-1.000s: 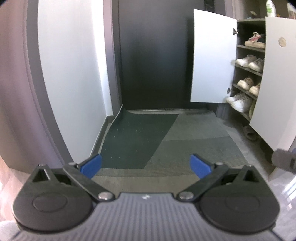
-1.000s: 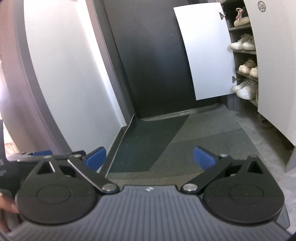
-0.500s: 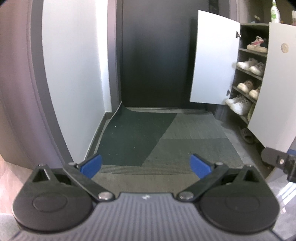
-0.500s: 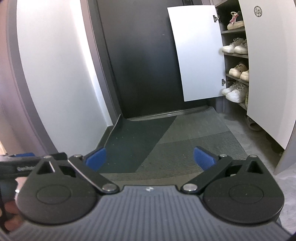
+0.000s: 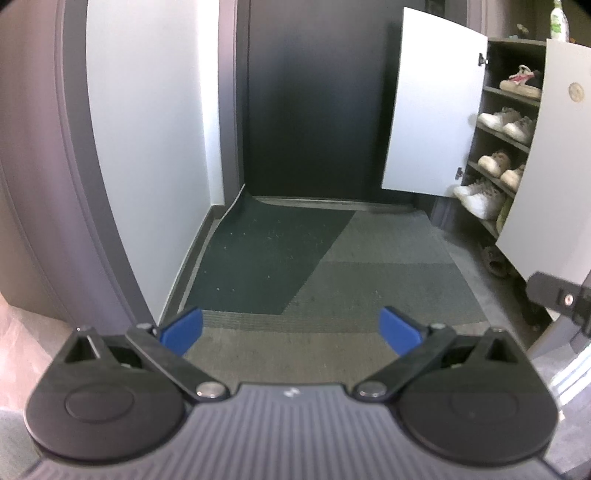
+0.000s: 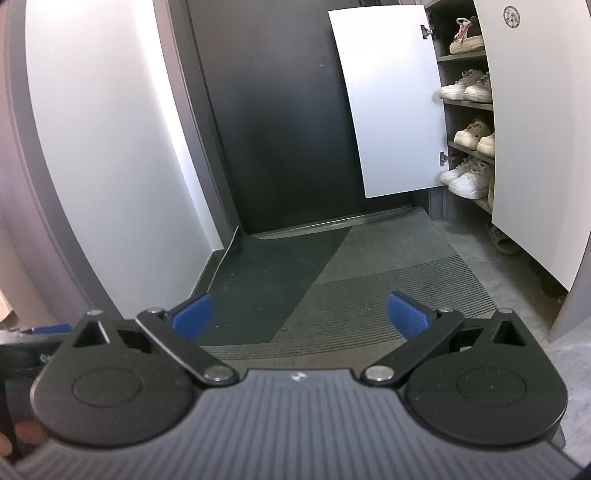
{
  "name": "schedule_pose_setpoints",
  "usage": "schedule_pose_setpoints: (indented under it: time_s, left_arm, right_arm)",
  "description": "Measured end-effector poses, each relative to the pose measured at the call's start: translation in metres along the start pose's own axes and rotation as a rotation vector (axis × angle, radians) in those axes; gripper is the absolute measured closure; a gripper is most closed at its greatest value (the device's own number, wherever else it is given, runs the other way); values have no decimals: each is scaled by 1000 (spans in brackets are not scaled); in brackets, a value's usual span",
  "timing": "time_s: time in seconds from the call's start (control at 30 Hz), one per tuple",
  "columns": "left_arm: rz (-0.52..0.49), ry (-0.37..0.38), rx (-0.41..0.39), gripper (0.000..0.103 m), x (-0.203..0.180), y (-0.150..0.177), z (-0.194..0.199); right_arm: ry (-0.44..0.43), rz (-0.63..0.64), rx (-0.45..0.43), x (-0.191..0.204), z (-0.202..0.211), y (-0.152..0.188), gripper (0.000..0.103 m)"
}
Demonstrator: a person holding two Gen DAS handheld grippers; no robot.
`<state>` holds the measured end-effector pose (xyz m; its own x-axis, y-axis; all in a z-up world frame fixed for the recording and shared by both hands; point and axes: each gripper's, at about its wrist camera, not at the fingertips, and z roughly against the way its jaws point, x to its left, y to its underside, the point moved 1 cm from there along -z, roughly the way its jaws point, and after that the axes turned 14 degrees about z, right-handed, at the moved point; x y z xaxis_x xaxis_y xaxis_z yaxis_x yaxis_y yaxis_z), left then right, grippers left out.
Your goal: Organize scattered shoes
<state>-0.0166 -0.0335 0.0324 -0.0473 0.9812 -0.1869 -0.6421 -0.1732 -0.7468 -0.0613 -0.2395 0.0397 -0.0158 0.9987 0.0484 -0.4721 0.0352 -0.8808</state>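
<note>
Entry hall, dark front door [image 5: 317, 103] at far end. Two-tone grey-green ribbed floor mat [image 6: 332, 280] covering most of floor; no shoes lying on it. Tall shoe cabinet at right with two white flat doors [image 6: 395, 99] swung wide; grey shelves [image 5: 502, 133] exposed.

Shelf contents, top to bottom: pink-trimmed canvas sneaker [image 6: 466, 35]; pair of white lace-up sneakers [image 6: 466, 86]; pair of cream clogs [image 6: 474, 134]; pair of white chunky trainers [image 6: 467, 177]. All sitting toe-out, in pairs where visible.

Remaining on floor: one dark brown slipper [image 5: 494, 260] just below lower shelf, partly behind near door (2nd shoe of pair not visible; cannot tell if present).

Left gripper [image 5: 291, 328]: blue pads spread wide, nothing between. Right gripper [image 6: 301, 315]: same, spread and empty. Both held well back from cabinet, pointing down hall.

Status est.: task mostly done. Shelves loaded, mat clear. Left to do, prob.: stow slipper, then shut both doors.
</note>
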Motion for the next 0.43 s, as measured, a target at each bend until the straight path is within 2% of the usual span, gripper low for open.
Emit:
schedule_pose_setpoints:
  time_s: [0.17, 0.43]
  left_arm:
    - [15, 20, 33, 0, 2, 1, -3]
    - [9, 25, 38, 0, 2, 6, -1]
  right_arm:
    - [6, 15, -6, 3, 3, 1, 0]
    - [23, 13, -10, 1, 8, 2, 0]
